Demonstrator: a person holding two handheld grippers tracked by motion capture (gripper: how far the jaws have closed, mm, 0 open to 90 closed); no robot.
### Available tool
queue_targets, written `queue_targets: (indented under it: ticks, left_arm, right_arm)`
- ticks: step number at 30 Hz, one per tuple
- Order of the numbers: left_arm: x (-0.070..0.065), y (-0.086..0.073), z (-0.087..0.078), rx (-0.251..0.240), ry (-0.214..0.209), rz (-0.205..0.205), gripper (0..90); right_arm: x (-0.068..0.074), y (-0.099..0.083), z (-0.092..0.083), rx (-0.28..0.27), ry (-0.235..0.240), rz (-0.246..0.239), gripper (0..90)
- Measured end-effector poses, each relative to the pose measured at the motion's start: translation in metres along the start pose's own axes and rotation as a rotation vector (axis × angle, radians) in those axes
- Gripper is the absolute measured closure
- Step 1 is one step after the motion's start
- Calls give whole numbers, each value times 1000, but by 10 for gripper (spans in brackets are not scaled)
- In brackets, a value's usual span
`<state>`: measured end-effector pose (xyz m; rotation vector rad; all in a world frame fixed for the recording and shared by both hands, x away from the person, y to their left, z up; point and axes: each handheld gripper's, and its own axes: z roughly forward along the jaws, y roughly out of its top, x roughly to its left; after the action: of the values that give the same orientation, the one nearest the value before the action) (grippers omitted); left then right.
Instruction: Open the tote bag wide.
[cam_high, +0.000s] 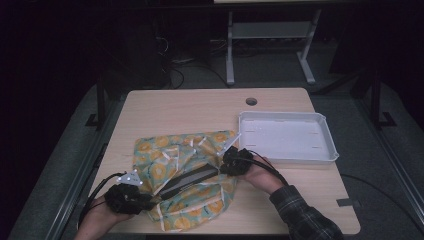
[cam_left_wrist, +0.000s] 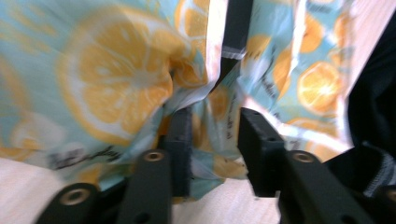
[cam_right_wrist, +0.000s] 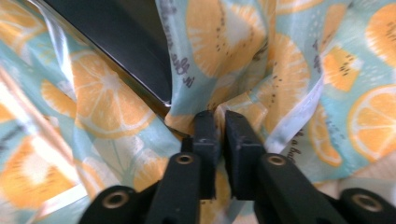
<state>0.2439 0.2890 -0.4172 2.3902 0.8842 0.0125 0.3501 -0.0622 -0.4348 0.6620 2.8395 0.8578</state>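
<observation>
Citrus-print bag (cam_high: 185, 175): right tongs (cam_right_wrist: 220, 122) pinch its fabric; left tongs (cam_left_wrist: 212, 135) stand apart, cloth between. Advise releasing gently, avoiding snags.

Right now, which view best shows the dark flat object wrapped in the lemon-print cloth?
The right gripper view: the dark flat object lies large and sharp among the cloth folds. The high view shows it small, as a dark strip; the left gripper view shows a blurred sliver.
</observation>
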Motion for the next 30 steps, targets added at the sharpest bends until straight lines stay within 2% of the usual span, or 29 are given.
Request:
queue_targets:
  ticks: [2, 3, 6, 10, 15, 16, 17, 19, 20, 22, 26, 30]
  left_arm:
    - [-2, 2, -8, -13, 4, 4, 568]
    - [-3, 3, -12, -21, 15, 14, 556]
    - [-4, 7, -22, -58, 47, 13, 523]
    - [-2, 15, -24, -93, 83, -8, 458]
    - [3, 25, -14, -100, 109, -24, 418]
    - [4, 27, -12, -100, 110, -28, 417]
    - [5, 28, -10, -99, 110, -27, 418]
    - [7, 30, -5, -91, 112, -29, 423]
    - [8, 30, -3, -86, 110, -28, 433]
    - [10, 30, 1, -79, 110, -32, 471]
    - [13, 31, 1, -77, 108, -26, 639]
    - [17, 32, 3, -70, 113, -24, 810]
  right_arm:
    - [0, -1, -8, -24, 5, 16, 715]
    - [-1, -2, -13, -37, 6, 5, 693]
    - [0, -1, -27, -72, 9, 23, 637]
    - [1, 5, -37, -137, 33, 17, 602]
    - [5, 18, -29, -153, 54, -16, 587]
    - [4, 19, -26, -150, 47, -41, 594]
    - [6, 21, -24, -145, 54, -23, 607]
    - [4, 23, -19, -142, 49, -45, 648]
    - [6, 24, -18, -132, 47, -27, 681]
    - [5, 24, -17, -131, 42, -35, 749]
    - [4, 25, -16, -138, 36, -37, 841]
    - [4, 25, -16, -146, 31, -45, 871]
